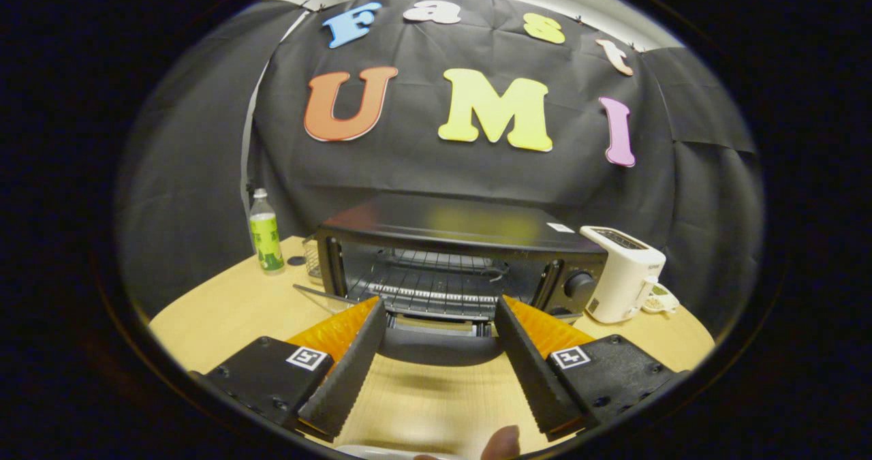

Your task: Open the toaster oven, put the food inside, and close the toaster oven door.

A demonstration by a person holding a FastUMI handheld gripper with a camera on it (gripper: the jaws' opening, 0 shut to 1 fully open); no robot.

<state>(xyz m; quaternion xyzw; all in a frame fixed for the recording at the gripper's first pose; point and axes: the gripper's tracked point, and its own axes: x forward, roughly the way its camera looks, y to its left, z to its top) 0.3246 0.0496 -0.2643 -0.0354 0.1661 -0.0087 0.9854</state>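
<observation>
1. Right, the wooden table (225, 310) carries everything, and the toaster oven (456, 255) sits at its middle against the booth's black wall, square to the gripper so the mouth faces the approach.
2. And the oven is already open: its glass door (327, 298) lies folded down flat in front of the oven, rack (436, 286) bare and exposed, ready to take a load.
3. Just right of the oven stands a white toaster (623, 272), near touching the oven's control side, with a small cup (661, 302) tucked beside it.
4. Left of the oven, well apart, a green-labelled bottle (266, 232) stands upright, out of the working lane.
5. The gripper (439, 310) hovers in front of the oven, fingers spread wide with nothing between them, tips framing the dropped door; I judge it is poised between steps.
6. Nearest of all, behind the fingers and farthest from the oven, a brown rounded piece (503, 443) sits on a pale plate rim (381, 452) — probably the food, though too little shows to be sure. Fetching it looks like the next job.
</observation>
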